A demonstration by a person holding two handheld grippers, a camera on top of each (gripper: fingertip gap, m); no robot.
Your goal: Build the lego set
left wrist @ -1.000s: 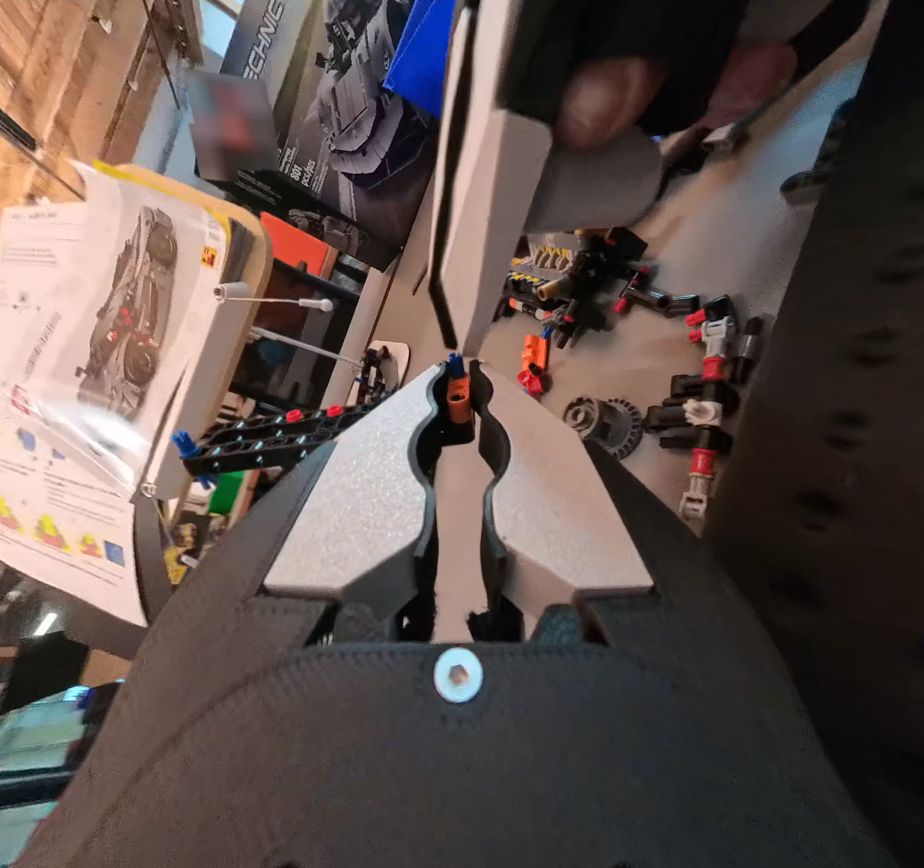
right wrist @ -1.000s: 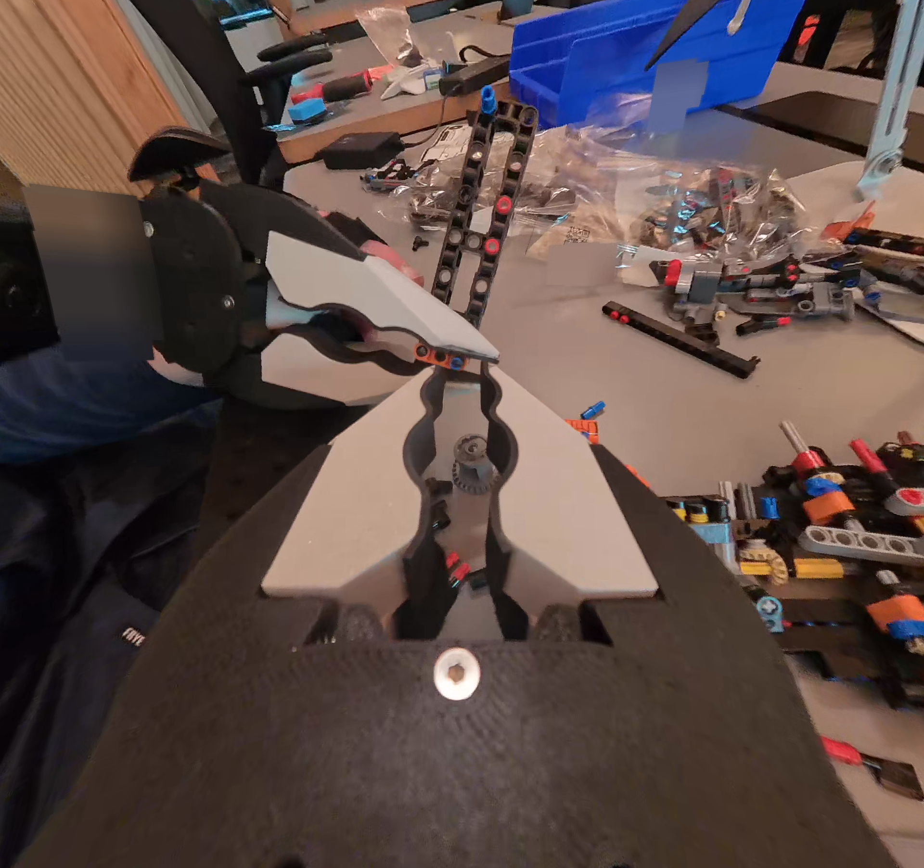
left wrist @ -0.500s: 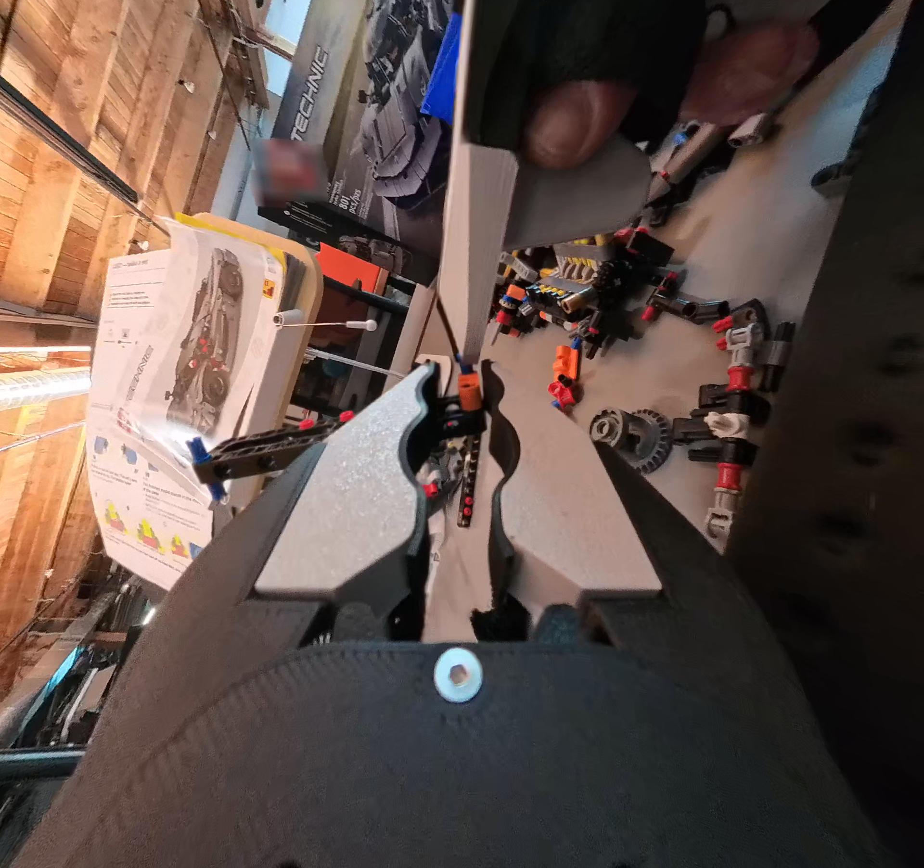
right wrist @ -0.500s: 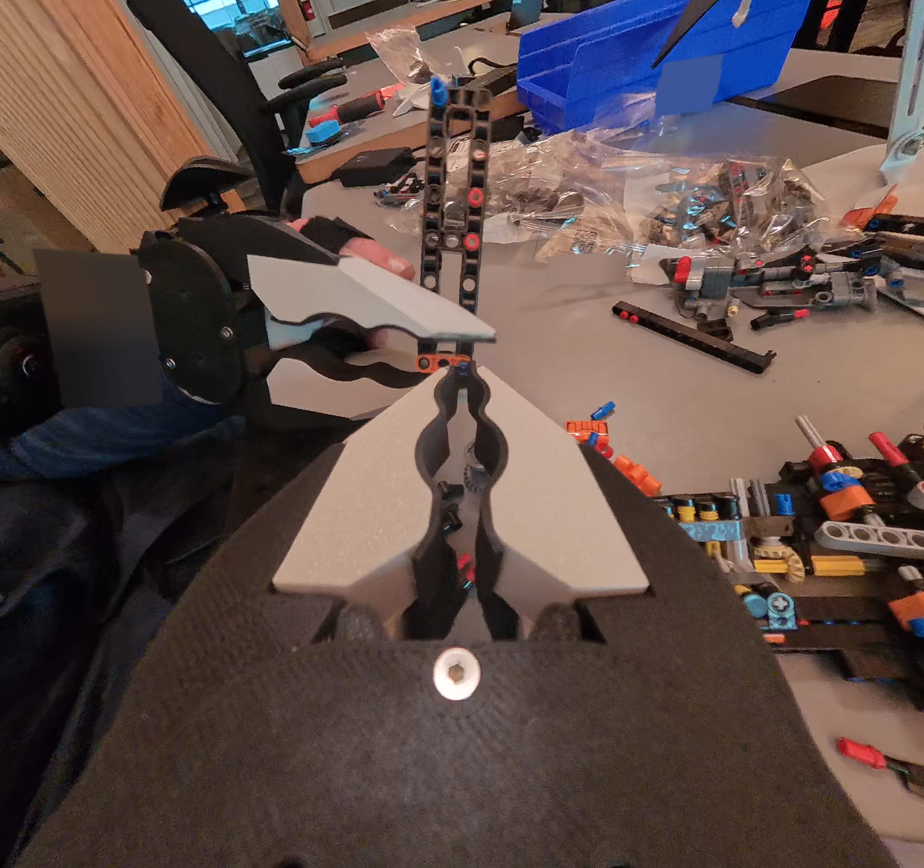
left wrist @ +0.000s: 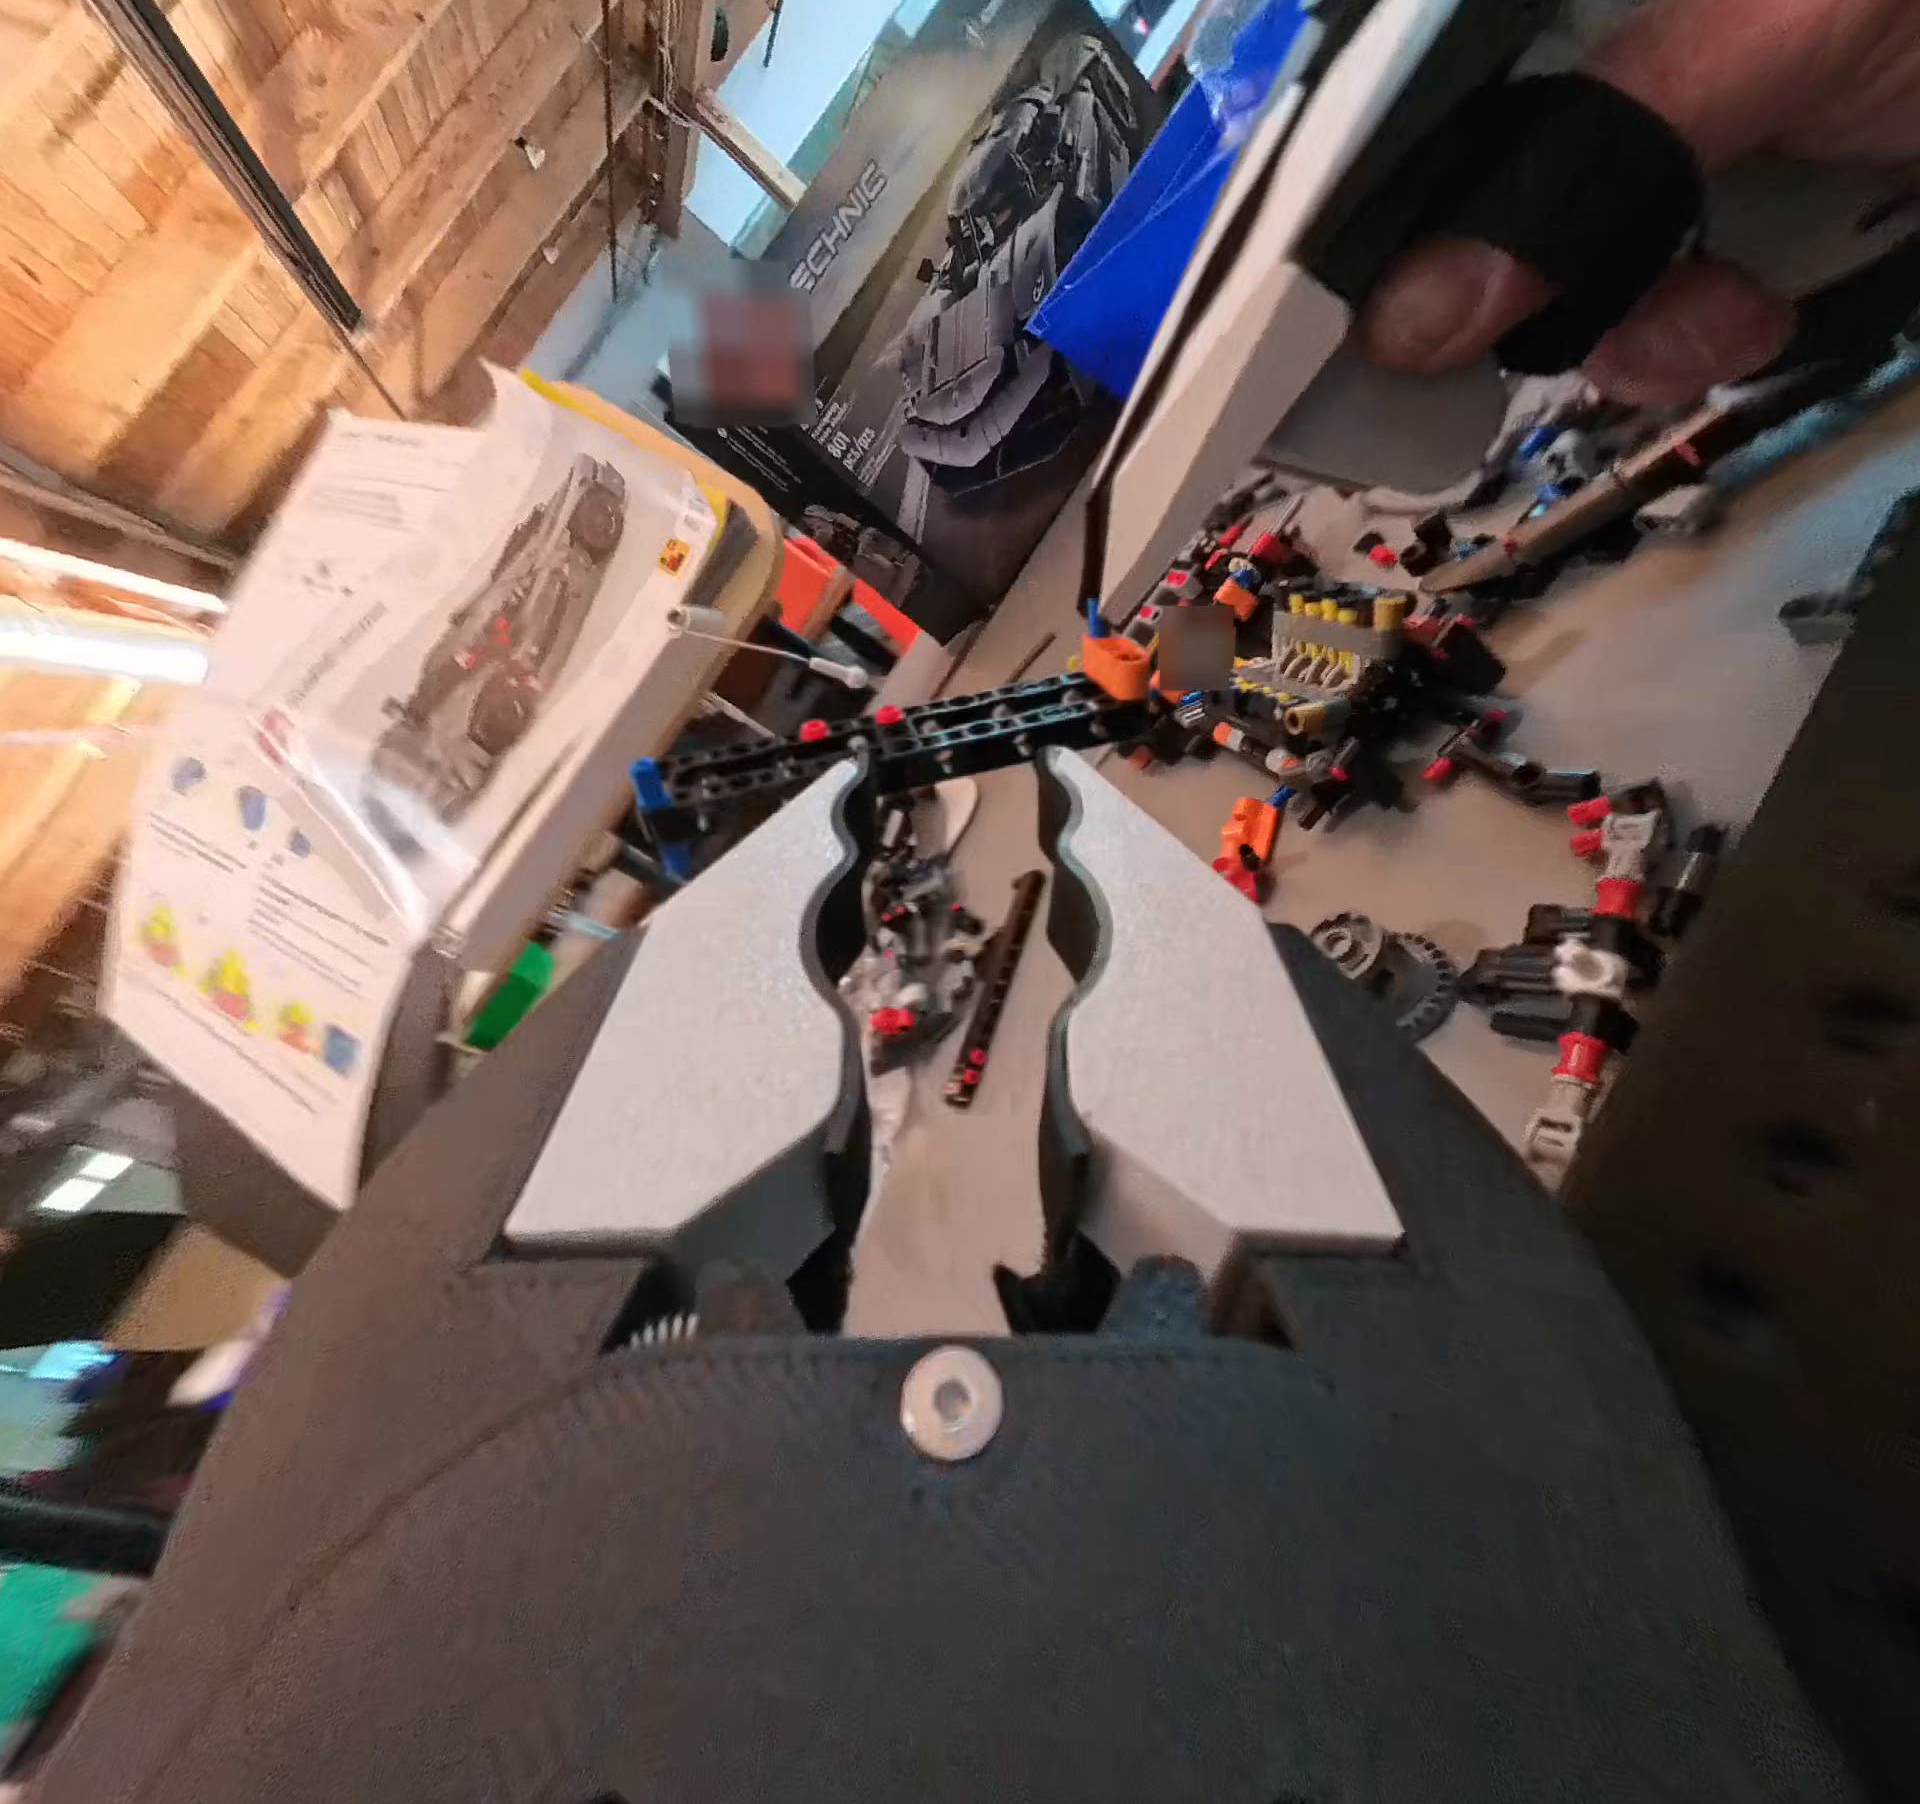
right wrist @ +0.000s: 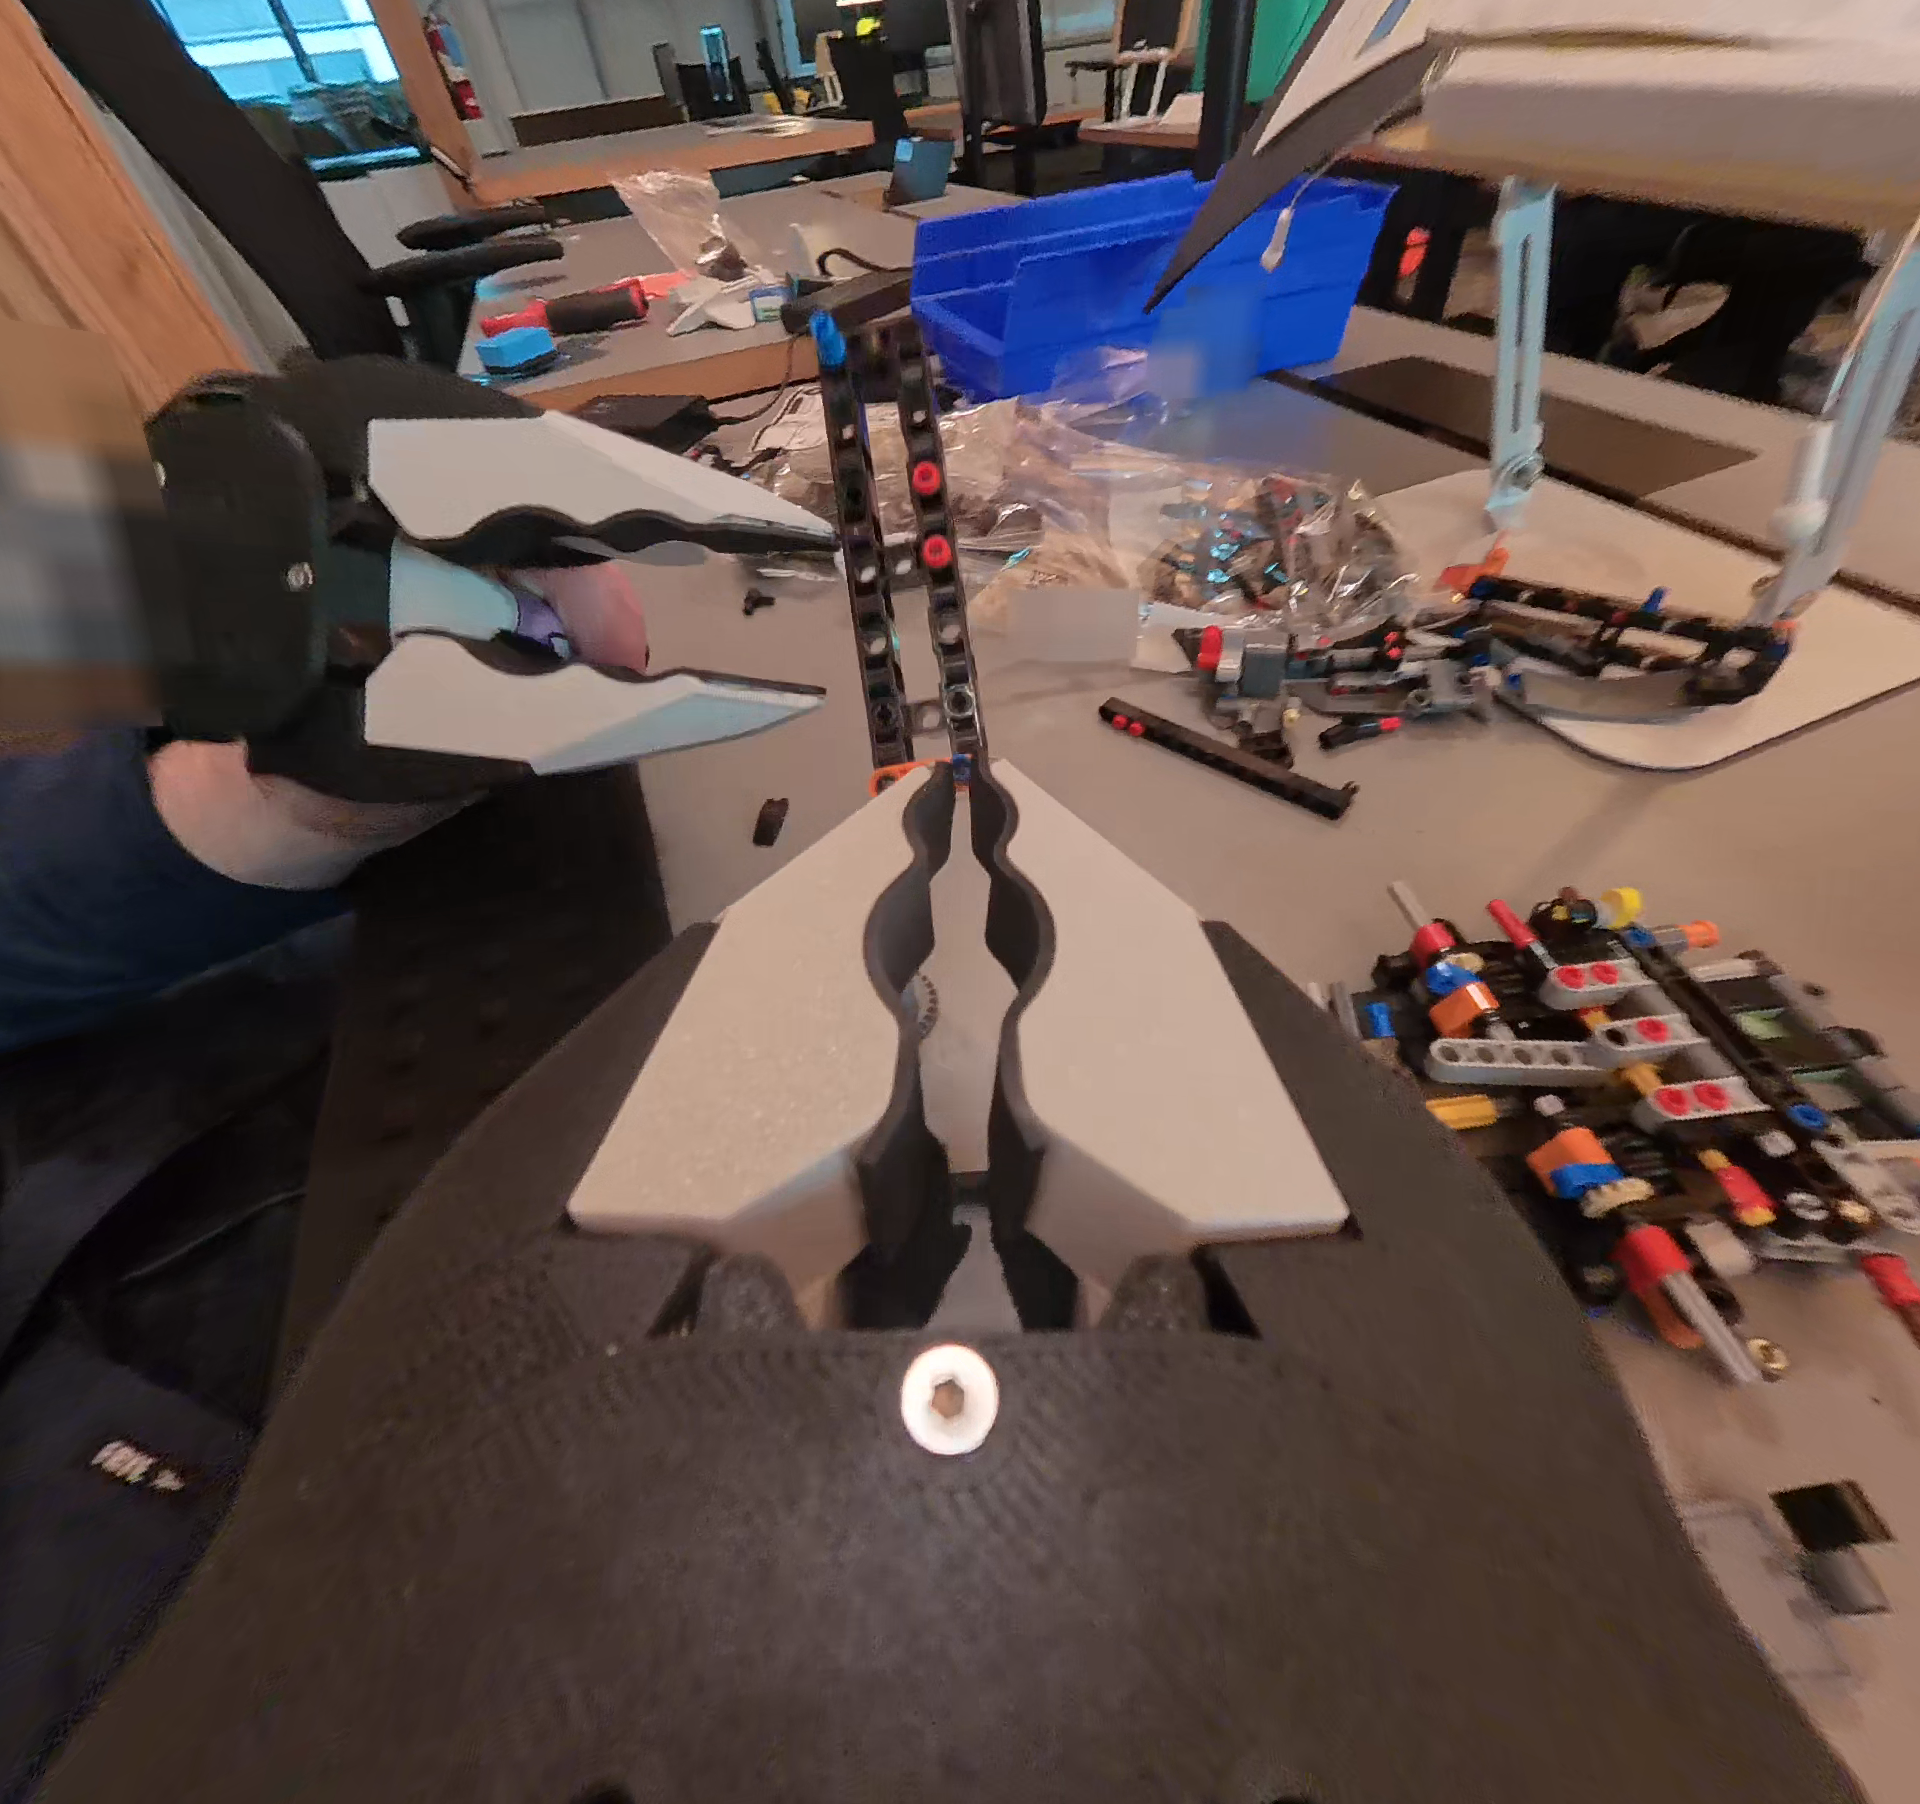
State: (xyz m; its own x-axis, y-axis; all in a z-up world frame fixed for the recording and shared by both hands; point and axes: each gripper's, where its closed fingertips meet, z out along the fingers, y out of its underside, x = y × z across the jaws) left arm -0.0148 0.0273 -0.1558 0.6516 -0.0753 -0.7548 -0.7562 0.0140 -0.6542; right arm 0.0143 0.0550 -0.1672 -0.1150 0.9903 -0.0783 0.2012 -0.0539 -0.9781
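Two tools were at work on one assembly. Nearest in the right wrist view, the right tool [right wrist: 961,778] had its fingers pressed together on the bottom end of the black beam frame [right wrist: 899,549], pinching it at the small orange connector [left wrist: 1117,663], so that the frame stood nearly upright above the surface [right wrist: 1455,850]. Just to the left of the frame, the left tool [right wrist: 821,611] was spread and empty, one tip almost at the frame's edge, the other lower and clear of it.

Taking the frame as landmark, a loose black beam [right wrist: 1226,757] with red pins lay on the surface beyond it to the right, with clear bags of parts [right wrist: 1195,528] behind the frame and blue bins [right wrist: 1091,268] farther back still. A larger built section [right wrist: 1662,1079] lay well to the right, nearer the camera.

Judging from this, the step was a re-grip or a press on the frame. It would be done well by keeping the right tool's pinch firm and steady, bringing the spread tool square across both beams, well below the blue pin [right wrist: 826,333] at the top, and closing slowly so the frame did not twist out at the connector.
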